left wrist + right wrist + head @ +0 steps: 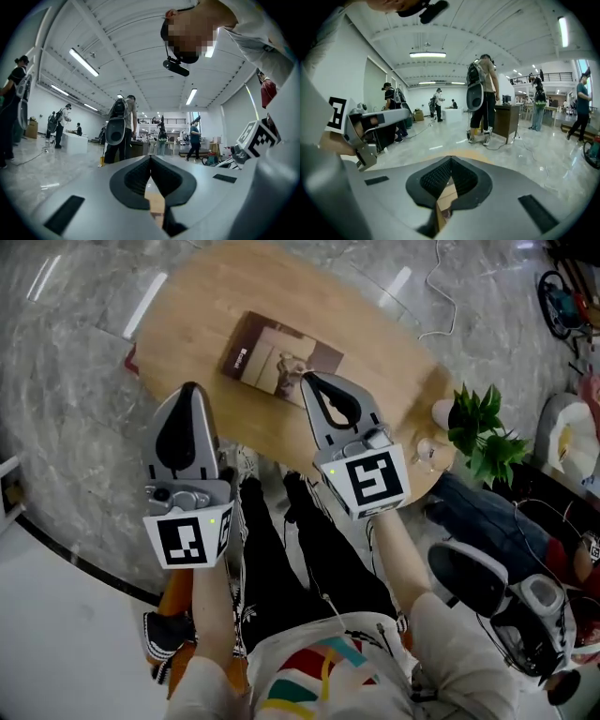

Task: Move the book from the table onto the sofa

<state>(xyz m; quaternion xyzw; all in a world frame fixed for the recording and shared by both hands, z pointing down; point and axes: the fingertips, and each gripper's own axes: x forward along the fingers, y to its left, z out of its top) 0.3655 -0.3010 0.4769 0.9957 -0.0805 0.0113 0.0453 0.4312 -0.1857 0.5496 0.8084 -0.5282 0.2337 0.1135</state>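
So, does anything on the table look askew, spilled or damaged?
Nothing looks spilled or damaged. Only the book stands out a little: it lies flat and closed, but turned at an angle to the long line of the wooden table.

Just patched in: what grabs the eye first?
A brown book lies flat on the oval light-wood table. Both grey grippers hover shut and empty at its near side, the right gripper beside the book, the left gripper farther off. A green plant stands at the table's right end.
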